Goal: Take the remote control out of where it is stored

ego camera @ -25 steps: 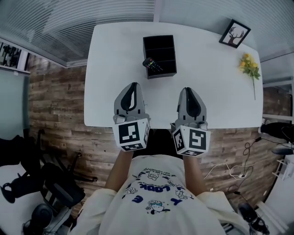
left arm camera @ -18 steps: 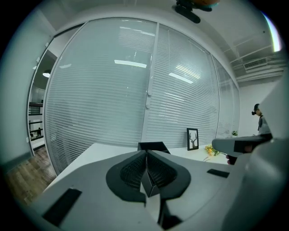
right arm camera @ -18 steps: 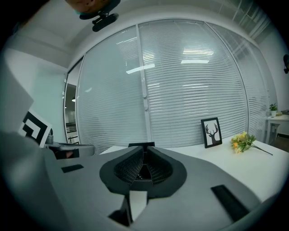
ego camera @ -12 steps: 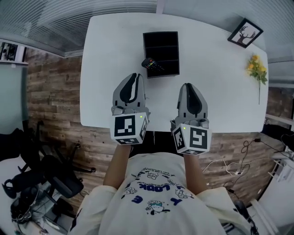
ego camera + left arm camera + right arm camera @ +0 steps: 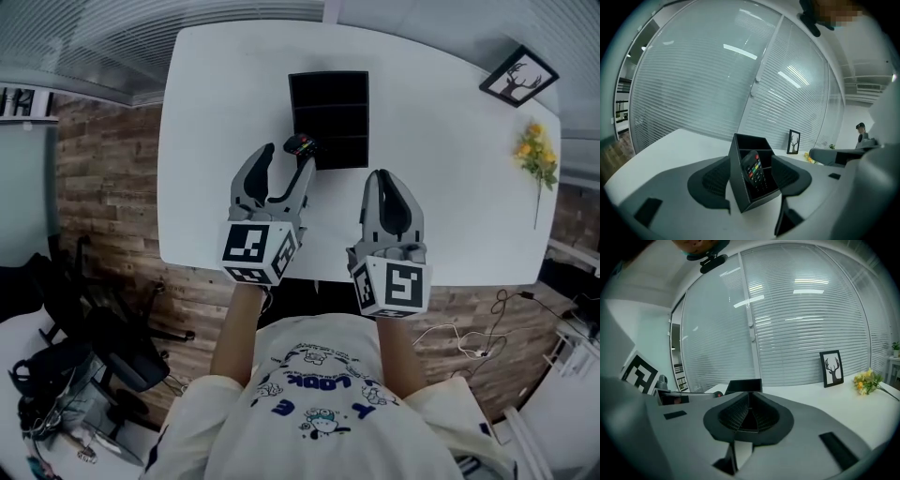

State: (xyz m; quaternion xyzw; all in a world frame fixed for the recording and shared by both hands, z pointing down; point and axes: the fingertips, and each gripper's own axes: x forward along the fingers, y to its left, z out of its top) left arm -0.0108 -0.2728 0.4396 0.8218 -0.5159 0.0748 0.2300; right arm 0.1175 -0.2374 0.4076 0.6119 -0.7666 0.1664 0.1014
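A black remote control with coloured buttons leans out of the nearest compartment of a black organizer box on the white table. My left gripper hovers just short of the box, and its jaws are opening. In the left gripper view the remote and the box's near corner show in the gap of the left gripper, untouched by the pads. My right gripper hangs over the table's near edge, shut and empty, as the right gripper view confirms.
A framed deer picture stands at the table's far right corner, with yellow flowers near the right edge. Dark office chairs sit on the wooden floor to the left. Window blinds run behind the table.
The left gripper has moved forward to the organizer box and its jaws have gone from shut to wide apart. The right gripper has barely moved.
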